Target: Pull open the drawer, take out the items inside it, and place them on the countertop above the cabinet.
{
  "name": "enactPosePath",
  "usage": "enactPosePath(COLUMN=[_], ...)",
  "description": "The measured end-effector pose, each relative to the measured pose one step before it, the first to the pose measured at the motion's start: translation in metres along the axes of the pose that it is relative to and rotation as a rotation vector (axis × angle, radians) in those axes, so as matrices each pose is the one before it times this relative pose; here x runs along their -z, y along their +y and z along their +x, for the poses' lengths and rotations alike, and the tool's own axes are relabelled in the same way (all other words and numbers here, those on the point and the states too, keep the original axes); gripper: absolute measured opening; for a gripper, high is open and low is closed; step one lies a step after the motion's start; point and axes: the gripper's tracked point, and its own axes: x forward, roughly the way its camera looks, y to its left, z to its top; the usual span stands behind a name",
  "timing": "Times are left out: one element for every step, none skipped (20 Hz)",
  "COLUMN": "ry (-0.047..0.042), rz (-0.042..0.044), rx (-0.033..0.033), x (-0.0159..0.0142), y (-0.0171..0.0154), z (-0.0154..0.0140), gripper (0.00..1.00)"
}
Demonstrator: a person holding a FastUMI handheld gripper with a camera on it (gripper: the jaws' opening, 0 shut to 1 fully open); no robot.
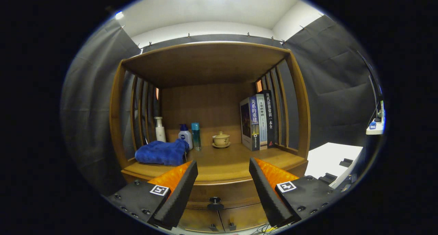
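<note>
Gripper (223, 171) fingers spread apart, holding nothing. Drawer (222, 194) closed; its knob (215, 203) sits low between the fingers. Countertop (219, 161) beyond them carries a blue cloth (161, 152), apparently folded.

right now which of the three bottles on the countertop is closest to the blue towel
The white bottle with the blue cap, standing right behind the blue towel. The white pump bottle and teal bottle flank it. The gripper is open.
</note>
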Motion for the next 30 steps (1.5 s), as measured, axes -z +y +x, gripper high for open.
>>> enactPosePath(ry=[0.00432, -0.00039, -0.00318, 0.00361, 0.00735, 0.01405, 0.02118, 0.02263, 0.01695, 0.00908, 0.00632, 0.00611, 0.01054, 0.01341, 0.01534, 0.01571, 0.01566, 0.01624, 0.01653, 0.01583, 0.00943, 0.00143, -0.00106, 0.00532, 0.00922, 0.01009, 0.01668, -0.00839, -0.00916, -0.0108], rz=[0.00043, 0.00195, 0.00285, 0.00225, -0.00082, -0.00309, -0.00586, -0.00379, -0.00007, 0.00369, 0.00744, 0.00744, 0.00268, -0.00341, -0.00787, -0.00933, -0.00632, -0.0011, 0.00116, -0.00418, -0.00667, -0.00502, -0.00119, 0.00081, 0.02531, 0.03001, 0.02182, 0.00724, -0.00702, -0.01687], rx=[0.00212, -0.0049, -0.00573, -0.00692, -0.00885, -0.00569, -0.00809, -0.00502, -0.00026, 0.001, -0.00042, -0.00323, -0.00199, -0.00273, -0.00267, -0.003, -0.00192, -0.00522, -0.00688, -0.00202, -0.00191, 0.00894, 0.00335, 0.0251, -0.00593, -0.00197, -0.00259, 0.00357, 0.01058, 0.01189], x=[0.00831, 0.00519, 0.00729, 0.00867, 0.00842, 0.00952, 0.01111, 0.01056, 0.00885, 0.0064, 0.00598, 0.00484, 0.00629, 0.00675, 0.0073, 0.00605, 0.00689, 0.00758, 0.00589, 0.00528, 0.00373, -0.00075, -0.00014, 0.00064, -0.00103, 0.00218, 0.00201, -0.00272, -0.00027, 0.0003], y=[-0.00012, 0.00157, 0.00084, 0.00217, 0.00314, 0.00125, 0.00179, 0.00015, -0.00026, 0.00027, 0.00069, 0.00014, 0.00087, 0.00048, 0.00057, 0.00037, 0.00094, 0.00157, 0.00264, 0.00101, -0.00011, -0.00267, -0.00305, -0.00457, -0.00132, 0.00252, -0.00066, 0.00011, -0.00046, -0.00245], z=[0.00009, 0.00239, 0.00297, -0.00042, 0.00122, 0.00236, 0.00209, 0.00285, 0.00148, 0.00236, 0.00179, 0.00316, 0.00321, 0.00308, 0.00377, 0.0014, 0.00322, 0.00337, 0.00346, 0.0029, 0.00297, 0.00199, 0.00094, 0.00106, -0.00103, 0.00691, -0.00263, -0.00211, 0.00231, -0.00137], gripper=[0.99, 0.99, 0.99, 0.98, 0.98, 0.98, 0.98, 0.98, 0.99, 0.99, 0.99, 0.99, 0.99, 0.98, 0.98, 0.98, 0.99, 0.98, 0.93, 0.88, 0.83, 0.78, 0.73, 0.71, 0.62, 0.53, 0.52, 0.51, 0.48, 0.48])
